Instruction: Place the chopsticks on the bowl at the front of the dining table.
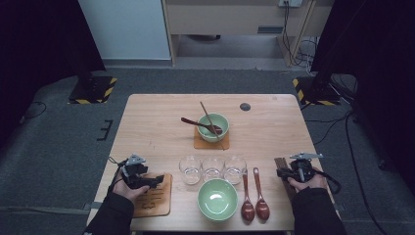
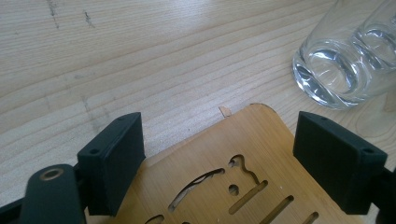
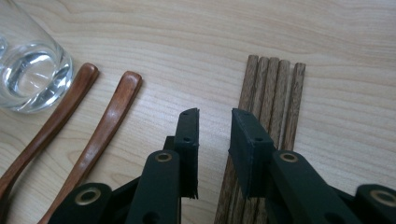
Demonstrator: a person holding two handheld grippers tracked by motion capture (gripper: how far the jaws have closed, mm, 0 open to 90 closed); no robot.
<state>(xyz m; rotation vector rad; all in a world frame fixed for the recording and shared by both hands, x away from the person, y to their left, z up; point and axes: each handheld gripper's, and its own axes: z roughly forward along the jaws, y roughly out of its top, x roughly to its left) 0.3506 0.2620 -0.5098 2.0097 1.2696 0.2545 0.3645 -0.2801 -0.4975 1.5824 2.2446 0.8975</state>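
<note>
The right claw (image 3: 214, 116) hangs nearly closed, gripping nothing, over the chopsticks (image 3: 273, 88) at the worktop's (image 1: 156, 122) four o'clock edge; their long axis runs toward twelve. The left claw (image 2: 217, 140) gapes over the coaster (image 2: 243, 177).

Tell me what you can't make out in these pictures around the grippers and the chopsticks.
- Chopsticks: right gripper view, near ends hidden under the right gripper, so whether a pad touches one is unclear; exact count uncertain.
- Wooden mat: left gripper view, cut off by the bottom edge; the left gripper stands open over it.
- Cut-out pattern on the mat: high view, too small and part hidden by the hand.
</note>
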